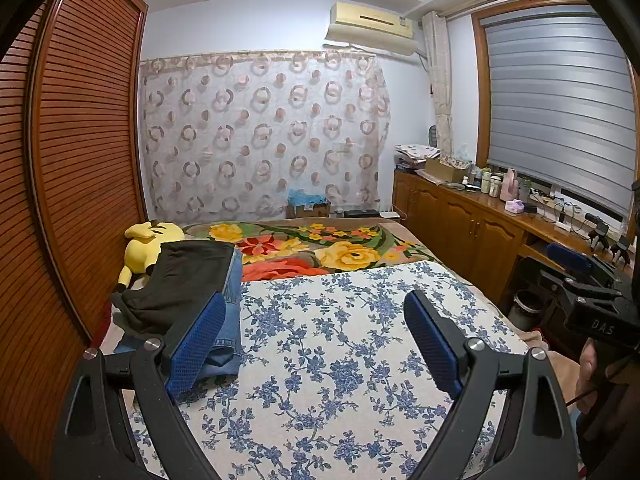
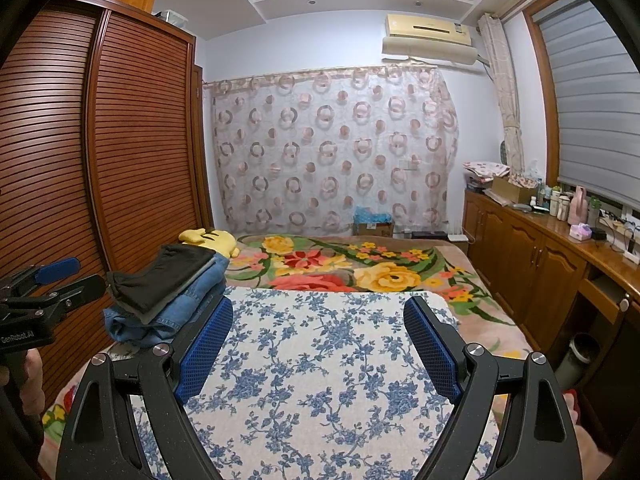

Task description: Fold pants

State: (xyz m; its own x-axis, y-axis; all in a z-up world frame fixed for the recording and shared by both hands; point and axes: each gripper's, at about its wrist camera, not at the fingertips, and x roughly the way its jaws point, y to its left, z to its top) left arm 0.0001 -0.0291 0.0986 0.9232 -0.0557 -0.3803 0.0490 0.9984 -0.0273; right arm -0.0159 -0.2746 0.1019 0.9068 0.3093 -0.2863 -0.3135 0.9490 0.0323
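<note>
Left gripper (image 1: 316,344): you hold it with its jaws spread wide and nothing between them, its blue pads (image 1: 196,344) hanging over the blue-flowered cloth (image 1: 340,360)
Right gripper (image 2: 318,346): your other tool is likewise spread wide and empty, poised over the same cloth; in the left wrist view it shows at the right edge, gripped by your hand (image 1: 592,368)
Pants: a folded stack lies at the left edge of the bed, black pants (image 2: 168,276) on top of blue jeans (image 2: 168,320), just beside the left gripper's left pad
In the way: nothing lies between either pair of pads; the flowered cloth ahead of you lies flat and bare
Around you: a yellow plush toy (image 1: 146,248) sits behind the stack, a bright flower blanket (image 2: 360,272) covers the far half of the bed, a slatted wooden wardrobe (image 2: 100,160) stands along the left, wooden cabinets (image 2: 528,264) crowded with bottles run under the blinds on the right, and a circle-patterned curtain (image 2: 332,152) hangs across the far wall
Hard to make out: the left pad hides part of the jeans in the left wrist view; whether a grey layer between black and denim is a separate garment cannot be told; the small items on the cabinet top are too small to name
</note>
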